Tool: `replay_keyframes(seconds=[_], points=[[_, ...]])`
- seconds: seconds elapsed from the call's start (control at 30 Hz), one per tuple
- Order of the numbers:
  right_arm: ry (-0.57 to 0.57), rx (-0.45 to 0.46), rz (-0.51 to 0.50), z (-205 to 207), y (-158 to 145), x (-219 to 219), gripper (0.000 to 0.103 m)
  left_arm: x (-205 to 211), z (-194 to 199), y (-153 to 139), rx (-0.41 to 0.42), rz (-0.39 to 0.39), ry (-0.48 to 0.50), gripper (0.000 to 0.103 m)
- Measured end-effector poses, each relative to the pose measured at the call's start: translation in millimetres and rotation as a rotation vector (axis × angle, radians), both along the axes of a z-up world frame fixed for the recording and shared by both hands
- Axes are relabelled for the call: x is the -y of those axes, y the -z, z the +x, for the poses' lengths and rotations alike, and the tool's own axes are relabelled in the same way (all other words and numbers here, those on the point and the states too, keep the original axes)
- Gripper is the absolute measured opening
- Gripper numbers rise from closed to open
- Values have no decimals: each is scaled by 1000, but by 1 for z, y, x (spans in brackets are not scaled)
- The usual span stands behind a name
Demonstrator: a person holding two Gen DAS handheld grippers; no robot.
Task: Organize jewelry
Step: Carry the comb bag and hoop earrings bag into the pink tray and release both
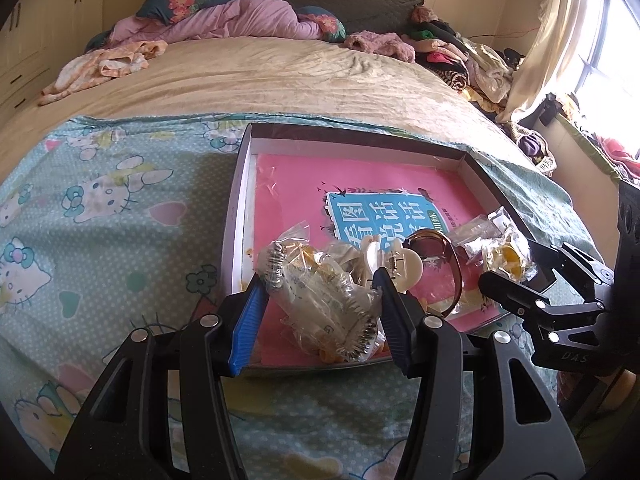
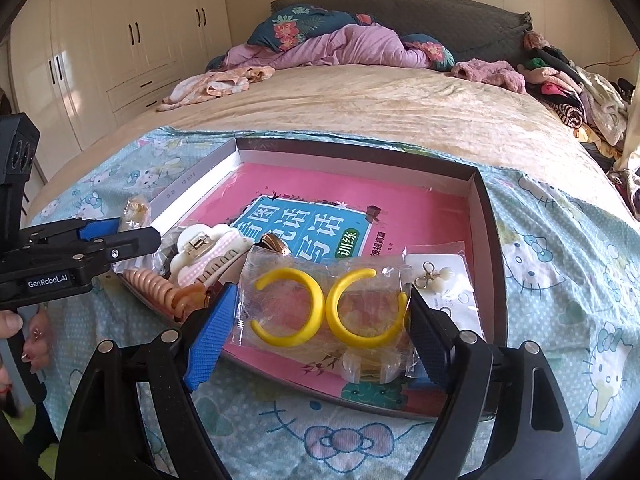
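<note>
Two grippers worked over a shallow tray (image 2: 486, 208) on the bed, its floor covered by a pink book (image 2: 420, 208). At the left, the left gripper (image 1: 320, 300) bracketed a crumpled clear bag (image 1: 320, 292) of metal jewelry near the tray's near-left corner; its pads sat at the bag's two ends, but whether they actually pinched it could not be told. Just right of that lay a cream hair clip (image 2: 200, 252) and brown sunglasses (image 1: 440, 248). Further right, the right gripper (image 2: 312, 320) stood spread wide around a flat packet of yellow hoops (image 2: 320, 312), which lay near the tray's near edge with its long axis running left to right, straight across the gap between the pads. Both pads seemed close to the packet's short ends, not clearly pressing. The right gripper was plainly the nearer one to this packet, so closing straight in would likely catch it endwise. A small earring card (image 2: 440, 280) lay just right.
</note>
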State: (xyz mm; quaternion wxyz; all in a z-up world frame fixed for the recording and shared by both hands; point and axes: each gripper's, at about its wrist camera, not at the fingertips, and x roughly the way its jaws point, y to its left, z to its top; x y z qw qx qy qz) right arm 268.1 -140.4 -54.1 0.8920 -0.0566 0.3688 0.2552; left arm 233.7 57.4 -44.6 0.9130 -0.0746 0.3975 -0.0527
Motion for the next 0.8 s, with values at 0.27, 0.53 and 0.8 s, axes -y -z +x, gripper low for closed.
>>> replay_keyframes(seconds=[0.27, 0.53, 0.8], points=[[10, 3, 18, -6, -3, 5, 89, 1, 0, 0, 0, -1, 0, 45], [29, 11, 40, -22, -12, 16, 95, 2, -1, -2, -8, 1, 0, 47], [51, 20, 44, -36, -21, 29, 97, 3, -3, -4, 2, 0, 0, 57]])
